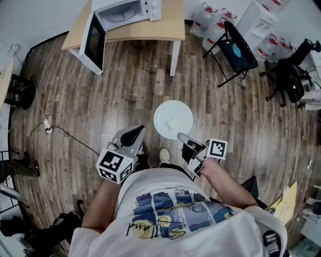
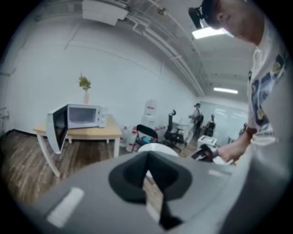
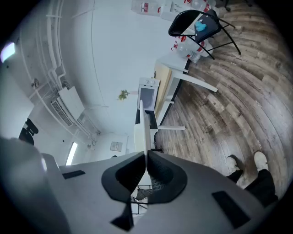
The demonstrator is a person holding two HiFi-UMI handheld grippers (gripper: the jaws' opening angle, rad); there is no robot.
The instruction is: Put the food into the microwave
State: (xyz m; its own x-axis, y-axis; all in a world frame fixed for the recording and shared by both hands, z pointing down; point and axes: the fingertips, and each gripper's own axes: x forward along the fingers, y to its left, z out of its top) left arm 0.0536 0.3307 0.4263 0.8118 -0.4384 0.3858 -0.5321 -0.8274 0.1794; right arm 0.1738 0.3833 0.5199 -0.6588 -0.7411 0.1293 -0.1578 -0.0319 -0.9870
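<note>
- Two grippers are in view. My right gripper (image 1: 182, 136) is clamped on the rim of a white plate (image 1: 164, 113), which shows edge-on between its jaws in the right gripper view.
- The food (image 1: 176, 123), a pale flat piece, lies on that plate, held out over the floor (image 1: 125, 90) and well apart from the microwave (image 1: 128, 10).
- My left gripper (image 1: 135, 132) has its jaws together on nothing.
- The microwave sits on a light wooden table (image 1: 168, 25) with its door (image 1: 95, 42) swung wide.
- The floor is grey-brown planks. A black folding chair (image 1: 233, 47) and water bottles (image 1: 208, 20) stand right of the table, and a cable (image 1: 65, 133) trails at left.
</note>
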